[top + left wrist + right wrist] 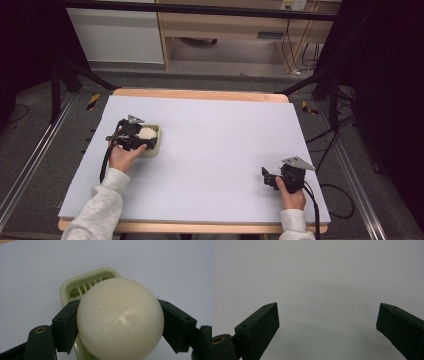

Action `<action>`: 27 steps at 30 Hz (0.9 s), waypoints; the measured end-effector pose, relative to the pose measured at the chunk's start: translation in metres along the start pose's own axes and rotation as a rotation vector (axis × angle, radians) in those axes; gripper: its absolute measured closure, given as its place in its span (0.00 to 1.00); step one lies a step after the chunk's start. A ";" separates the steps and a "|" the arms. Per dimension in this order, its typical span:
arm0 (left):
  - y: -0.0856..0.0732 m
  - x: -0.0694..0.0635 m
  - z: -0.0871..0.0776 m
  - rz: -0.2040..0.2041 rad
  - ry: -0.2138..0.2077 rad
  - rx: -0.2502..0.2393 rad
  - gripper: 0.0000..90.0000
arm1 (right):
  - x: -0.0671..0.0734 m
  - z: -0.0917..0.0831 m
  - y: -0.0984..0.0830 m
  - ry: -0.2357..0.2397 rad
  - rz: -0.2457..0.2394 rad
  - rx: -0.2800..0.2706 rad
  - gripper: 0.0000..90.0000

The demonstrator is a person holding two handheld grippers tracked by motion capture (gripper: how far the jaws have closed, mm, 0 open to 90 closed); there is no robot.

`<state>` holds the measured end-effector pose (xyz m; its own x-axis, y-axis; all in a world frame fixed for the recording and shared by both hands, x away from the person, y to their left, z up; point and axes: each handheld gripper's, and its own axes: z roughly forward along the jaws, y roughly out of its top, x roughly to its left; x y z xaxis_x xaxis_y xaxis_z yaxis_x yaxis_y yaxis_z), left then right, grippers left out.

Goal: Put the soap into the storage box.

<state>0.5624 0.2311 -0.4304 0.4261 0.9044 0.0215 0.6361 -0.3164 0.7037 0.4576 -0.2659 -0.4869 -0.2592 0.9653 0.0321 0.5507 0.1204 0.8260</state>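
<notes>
A: Left tool (pixel 120 322) closed on the smooth cream-white egg-shaped ball (pixel 120 320), one jaw on each flank. It sits directly over the pale green plastic slicer tray with thin cross-wires (pixel 85 287). Whether the ball rests in the tray or hangs just above it, I cannot tell.

B: From the high view, the tray (pixel 156 145) lies on the left part of the pale lilac counter (pixel 215 150), with the left tool (pixel 131 136) on its near-left side and the ball (pixel 147 133) on top of it.

A: Risks. Surface looks slick and rounded; the jaws grip near its widest part, so a slight tilt could let it squirt out and roll away from the tray across the counter. Squeezing harder might mark it if it is soft.

B: Also the tray looks light. A push down off-centre could tip or skid it, since nothing steadies it.

A: Right tool (pixel 327 322)?

B: Jaws spread wide, nothing between them, over bare counter. In the high view it (pixel 272 179) is well apart from the tray, toward the near-right corner. Too far to brace anything.

A: Obstructions?

B: None near the tray. Beyond the counter's far edge, wooden furniture (pixel 225 25) and black frame legs (pixel 75 75), well clear. The left tool's cable (pixel 105 162) trails back from the tray along the forearm; it could drag on a wide swing.
</notes>
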 end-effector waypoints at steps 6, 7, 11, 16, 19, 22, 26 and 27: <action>0.000 0.001 0.006 -0.016 -0.005 -0.001 0.27 | 0.000 0.000 0.000 0.001 0.000 0.000 0.05; 0.000 0.001 0.008 -0.018 -0.002 0.001 0.26 | 0.000 0.000 0.000 0.001 0.001 0.001 0.05; 0.000 0.003 0.011 -0.017 0.005 0.009 0.26 | 0.000 0.000 0.000 0.002 0.000 0.001 0.05; 0.000 0.004 0.013 -0.018 0.011 0.016 0.27 | 0.000 0.000 0.000 0.000 -0.002 0.000 0.05; -0.001 0.005 0.014 -0.021 0.014 0.023 0.27 | 0.000 0.000 0.000 0.001 0.000 0.000 0.05; -0.001 0.005 0.015 -0.019 0.013 0.025 0.26 | 0.000 0.000 0.000 0.000 -0.002 0.001 0.05; -0.001 0.005 0.015 -0.014 0.016 0.030 0.26 | 0.000 0.000 0.000 -0.001 -0.002 -0.001 0.06; -0.001 0.005 0.016 -0.015 0.016 0.032 0.27 | 0.000 0.000 0.000 0.001 -0.003 -0.001 0.05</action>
<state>0.5737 0.2313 -0.4424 0.4064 0.9134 0.0228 0.6624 -0.3117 0.6812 0.4577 -0.2661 -0.4870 -0.2617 0.9647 0.0303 0.5492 0.1230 0.8266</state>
